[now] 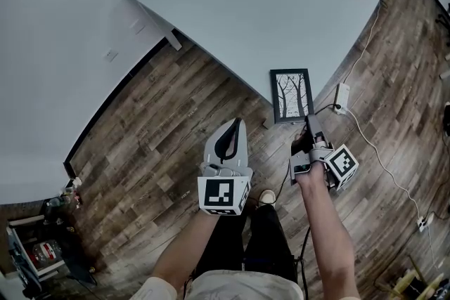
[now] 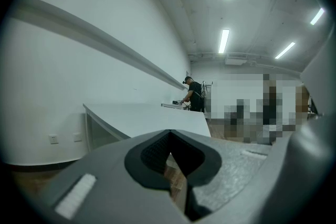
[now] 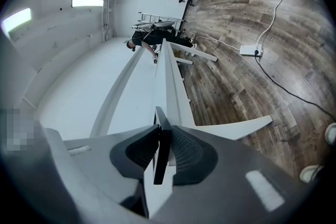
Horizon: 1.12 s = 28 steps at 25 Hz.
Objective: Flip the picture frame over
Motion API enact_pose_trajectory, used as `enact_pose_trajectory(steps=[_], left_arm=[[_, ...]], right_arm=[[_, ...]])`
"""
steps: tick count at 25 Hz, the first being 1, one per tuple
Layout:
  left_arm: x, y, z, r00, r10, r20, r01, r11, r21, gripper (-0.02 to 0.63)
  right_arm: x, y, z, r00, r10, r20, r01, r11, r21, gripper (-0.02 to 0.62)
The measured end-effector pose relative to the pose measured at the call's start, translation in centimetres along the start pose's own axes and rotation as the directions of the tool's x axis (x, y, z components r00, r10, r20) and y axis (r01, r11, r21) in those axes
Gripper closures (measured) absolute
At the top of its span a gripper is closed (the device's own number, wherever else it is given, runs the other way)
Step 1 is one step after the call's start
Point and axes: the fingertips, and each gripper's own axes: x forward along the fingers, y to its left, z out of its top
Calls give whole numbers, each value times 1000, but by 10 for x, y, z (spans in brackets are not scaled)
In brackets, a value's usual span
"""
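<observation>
A black picture frame [image 1: 292, 95] with a print of bare trees lies face up at the near corner of the white table [image 1: 267, 3]. My right gripper [image 1: 308, 123] is shut on the frame's near edge. In the right gripper view that edge [image 3: 161, 157] shows as a dark strip clamped between the two pads, with my right gripper [image 3: 160, 131] rolled onto its side. My left gripper [image 1: 237, 124] hangs over the wood floor to the left of the frame, apart from it. In its own view the left gripper [image 2: 169, 135] has its tips together and nothing in them.
A white power strip [image 1: 342, 98] with a cable lies on the floor right of the table corner. A table leg [image 1: 163, 30] stands at the far left edge. A cluttered shelf [image 1: 35, 249] is at bottom left. A person [image 2: 193, 94] works at a distant desk.
</observation>
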Motion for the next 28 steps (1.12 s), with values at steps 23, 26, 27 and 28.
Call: enact_pose_trajectory(steps=[23,26,27,28], left_arm=[[2,-3,2,1000,-4,2,4,1000,6,606],[4,-4,8,1000,-8,10,8,1000,6,606],[5,-4,10,1000,-9,12,9,1000,7,606],[5,-3,11,1000,-10,15,9,1000,8,606]], right_arm=[[-6,5,6,1000,10,-4,-10,999,-52,422],[-8,8,8,1000,-13,0,13,994,-105,405],[-7,11,9,1000,-10,1,10,993,-116,404],[-6,13,9,1000,-5,3,6,992,-127,402]])
